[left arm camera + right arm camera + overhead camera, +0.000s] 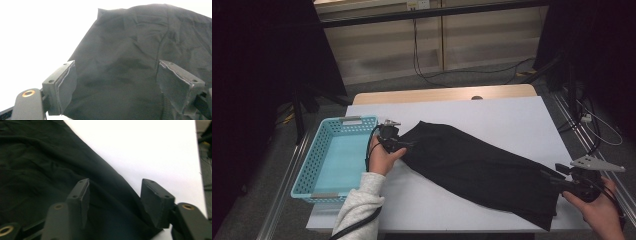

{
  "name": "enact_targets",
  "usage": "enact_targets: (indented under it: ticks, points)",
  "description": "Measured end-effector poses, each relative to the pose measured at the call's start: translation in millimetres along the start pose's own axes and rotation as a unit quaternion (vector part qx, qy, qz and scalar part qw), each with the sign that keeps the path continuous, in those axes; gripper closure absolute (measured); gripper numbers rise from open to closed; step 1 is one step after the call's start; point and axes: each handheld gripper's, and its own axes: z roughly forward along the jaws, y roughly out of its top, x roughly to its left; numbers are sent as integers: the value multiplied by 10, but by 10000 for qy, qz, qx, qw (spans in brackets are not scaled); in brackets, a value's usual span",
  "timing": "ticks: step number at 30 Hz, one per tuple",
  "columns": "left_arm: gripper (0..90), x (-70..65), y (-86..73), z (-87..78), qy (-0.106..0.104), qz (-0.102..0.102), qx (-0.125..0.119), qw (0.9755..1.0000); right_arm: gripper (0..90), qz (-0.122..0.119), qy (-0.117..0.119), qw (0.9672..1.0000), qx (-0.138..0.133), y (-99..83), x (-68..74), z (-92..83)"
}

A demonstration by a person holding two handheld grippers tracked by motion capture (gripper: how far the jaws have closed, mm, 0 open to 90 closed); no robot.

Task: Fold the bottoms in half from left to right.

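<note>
On the table (512, 115), both tools gape over unlabelled black cloth (477, 167).

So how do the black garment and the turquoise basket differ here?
The black garment is soft, dark and lies flat, spread slantwise across the white table; the turquoise basket is rigid, pale, perforated and stands with raised walls. The garment lies between both grippers; the basket sits apart at the table's left edge. Both rest on the table.

Left sleeve (357, 207): light grey knit | grippers: black, brass-ringed screw holes | right gripper (562, 181): grey three-cornered plate, black cable
</note>
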Motion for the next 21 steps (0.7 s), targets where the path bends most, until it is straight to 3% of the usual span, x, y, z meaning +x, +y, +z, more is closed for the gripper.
enact_targets:
  ticks: [12, 19, 21]
  points:
    - [166, -69, -10, 77, -47, -5, 25, 10000, 286, -171, 206, 9996, -132, 60, 156, 25]
    - [159, -132, -49, 67, -20, 11, -25, 10000, 276, -154, 211, 9996, -101, 42, 148, 35]
    - [157, -143, -71, 78, 29, -69, 14, 10000, 275, -140, 231, 9996, -121, 42, 151, 32]
